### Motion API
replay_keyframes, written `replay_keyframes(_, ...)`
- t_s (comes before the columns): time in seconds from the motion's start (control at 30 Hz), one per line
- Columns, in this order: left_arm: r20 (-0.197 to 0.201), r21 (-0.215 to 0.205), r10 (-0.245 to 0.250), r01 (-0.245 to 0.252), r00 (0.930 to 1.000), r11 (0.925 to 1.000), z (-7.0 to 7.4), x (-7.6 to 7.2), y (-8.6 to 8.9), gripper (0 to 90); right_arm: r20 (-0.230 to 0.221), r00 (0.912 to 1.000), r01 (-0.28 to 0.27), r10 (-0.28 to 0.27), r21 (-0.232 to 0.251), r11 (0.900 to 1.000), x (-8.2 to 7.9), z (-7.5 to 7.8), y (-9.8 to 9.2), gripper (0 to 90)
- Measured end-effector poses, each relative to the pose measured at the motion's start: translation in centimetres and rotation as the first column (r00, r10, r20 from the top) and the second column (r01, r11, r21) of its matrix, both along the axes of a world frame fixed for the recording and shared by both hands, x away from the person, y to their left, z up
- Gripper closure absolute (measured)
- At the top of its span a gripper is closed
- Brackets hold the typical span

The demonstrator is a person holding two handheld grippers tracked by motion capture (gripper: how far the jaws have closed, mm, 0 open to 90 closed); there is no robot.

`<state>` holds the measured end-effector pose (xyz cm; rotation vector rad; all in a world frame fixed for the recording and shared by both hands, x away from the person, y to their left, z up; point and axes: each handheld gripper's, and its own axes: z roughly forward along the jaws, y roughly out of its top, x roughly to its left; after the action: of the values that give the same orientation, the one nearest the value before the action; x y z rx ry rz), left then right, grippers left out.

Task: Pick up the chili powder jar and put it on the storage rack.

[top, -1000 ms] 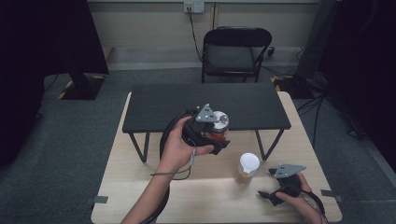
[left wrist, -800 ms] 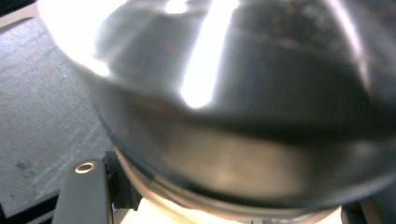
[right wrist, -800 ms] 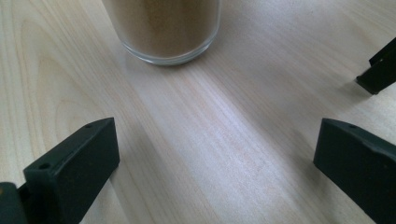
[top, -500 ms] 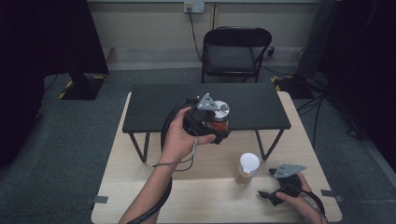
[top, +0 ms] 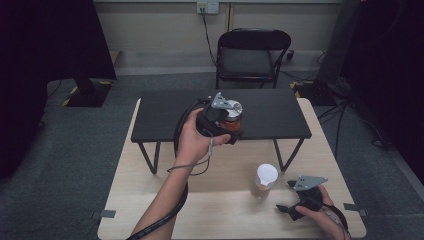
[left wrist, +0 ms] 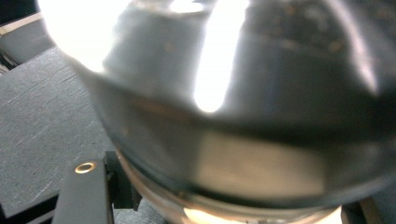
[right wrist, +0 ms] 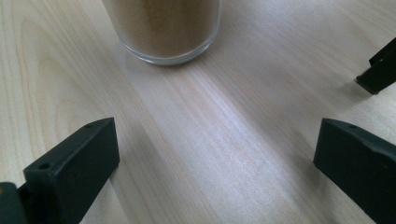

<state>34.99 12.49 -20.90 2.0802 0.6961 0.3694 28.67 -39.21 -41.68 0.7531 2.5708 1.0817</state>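
High view: left tongs (top: 227,122) grasp a jar (top: 231,114) above the black surface (top: 270,112); right tongs (top: 292,200) released on pale wood surface (top: 220,200), chair (top: 252,55) beyond.

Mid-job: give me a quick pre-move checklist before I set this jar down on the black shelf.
1. Left claw shut on the silver-lidded jar: ok.
2. Jar over the black shelf, not the wooden table: ok.
3. Jar upright: cannot tell; the left gripper view is blurred.
4. Shelf surface under the jar free of things: ok.
5. Right claw open, on the table beside the white-lidded jar, not touching it: ok.
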Motion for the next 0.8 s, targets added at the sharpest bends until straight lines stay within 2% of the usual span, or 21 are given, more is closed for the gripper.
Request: replay_keyframes(0.8,0.004,-0.009,0.069,-0.069,0.9976,0.9975,-0.4,1.2,-1.0,30.9,0.0,1.0,0.0,0.0,0.0,1.0,0.0,0.0,0.0,0.0)
